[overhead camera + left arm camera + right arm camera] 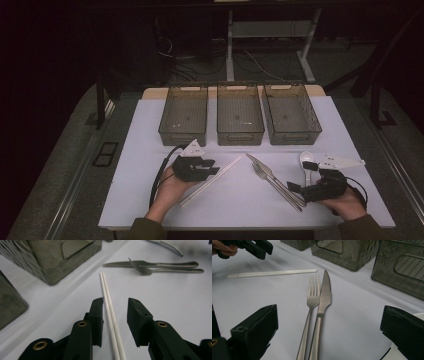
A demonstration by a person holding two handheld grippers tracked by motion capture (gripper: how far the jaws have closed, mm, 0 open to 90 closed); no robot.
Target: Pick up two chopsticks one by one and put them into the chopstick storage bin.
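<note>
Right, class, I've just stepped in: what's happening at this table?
A person holds a claw in each hand over a white table. The left claw is open, straddling a pair of white chopsticks without gripping them. The right claw is open around the handles of a fork and knife lying side by side. A white spoon lies near it. Three bins at the back look empty.

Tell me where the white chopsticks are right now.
In the high view the chopsticks lie slantwise on the table's left half, just left of the fork and knife. The left claw is open astride them.
</note>
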